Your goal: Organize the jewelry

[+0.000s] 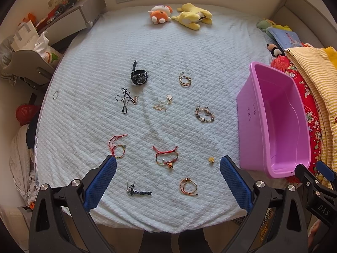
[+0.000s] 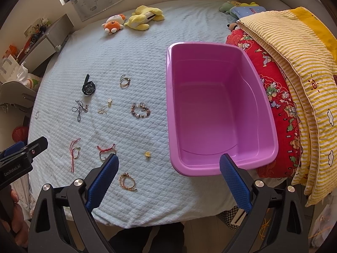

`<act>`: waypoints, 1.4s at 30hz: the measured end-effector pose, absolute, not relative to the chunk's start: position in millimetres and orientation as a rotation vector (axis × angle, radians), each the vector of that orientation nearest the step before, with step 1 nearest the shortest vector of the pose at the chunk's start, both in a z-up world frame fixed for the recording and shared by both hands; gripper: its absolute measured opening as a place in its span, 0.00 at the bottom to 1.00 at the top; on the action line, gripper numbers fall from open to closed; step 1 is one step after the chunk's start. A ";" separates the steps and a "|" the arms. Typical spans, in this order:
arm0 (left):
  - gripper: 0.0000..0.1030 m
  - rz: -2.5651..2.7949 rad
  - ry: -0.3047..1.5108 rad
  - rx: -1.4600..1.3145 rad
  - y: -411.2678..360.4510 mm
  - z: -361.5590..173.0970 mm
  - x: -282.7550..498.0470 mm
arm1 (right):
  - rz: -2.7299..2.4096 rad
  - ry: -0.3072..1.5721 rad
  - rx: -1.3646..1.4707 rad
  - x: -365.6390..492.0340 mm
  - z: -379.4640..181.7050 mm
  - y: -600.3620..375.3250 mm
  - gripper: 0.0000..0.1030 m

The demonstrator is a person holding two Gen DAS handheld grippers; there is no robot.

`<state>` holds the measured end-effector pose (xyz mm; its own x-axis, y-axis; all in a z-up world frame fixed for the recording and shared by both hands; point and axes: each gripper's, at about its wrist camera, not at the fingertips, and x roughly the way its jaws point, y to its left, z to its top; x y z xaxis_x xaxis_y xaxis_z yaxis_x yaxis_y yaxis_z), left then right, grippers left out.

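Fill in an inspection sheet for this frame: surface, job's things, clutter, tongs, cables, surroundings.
Surface: bed with a light blue quilted cover, lying flat.
Job's things: black watch, beaded bracelet, red cord bracelet and several other bracelets and small pieces spread apart on the cover; purple tub at the right, nothing inside it.
Clutter: plush toys at the far end; folded bedding beside the tub.
Tongs: left tongs and right tongs both open, holding nothing, near the bed's front edge.
Cables: nothing seen.
Surroundings: crowded shelf at the left.
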<state>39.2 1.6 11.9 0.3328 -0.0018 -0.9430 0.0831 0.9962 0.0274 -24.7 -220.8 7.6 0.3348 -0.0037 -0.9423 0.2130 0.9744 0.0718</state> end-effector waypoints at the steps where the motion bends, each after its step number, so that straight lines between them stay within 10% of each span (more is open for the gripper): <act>1: 0.94 -0.055 1.231 0.075 1.7 11.9 39.0 | -0.142 1.223 0.195 -24.7 7.7 -221.0 0.89; 42: 0.94 0.071 1.244 0.015 33.5 -13.0 -9.8 | 0.070 1.222 0.141 -35.1 -16.4 -174.9 0.89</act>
<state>-9.8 33.5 -13.0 0.3191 0.0624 -0.9457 -0.0456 0.9977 0.0505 -35.1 -174.9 -16.4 0.3409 0.1297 -0.9311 0.0221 0.9891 0.1459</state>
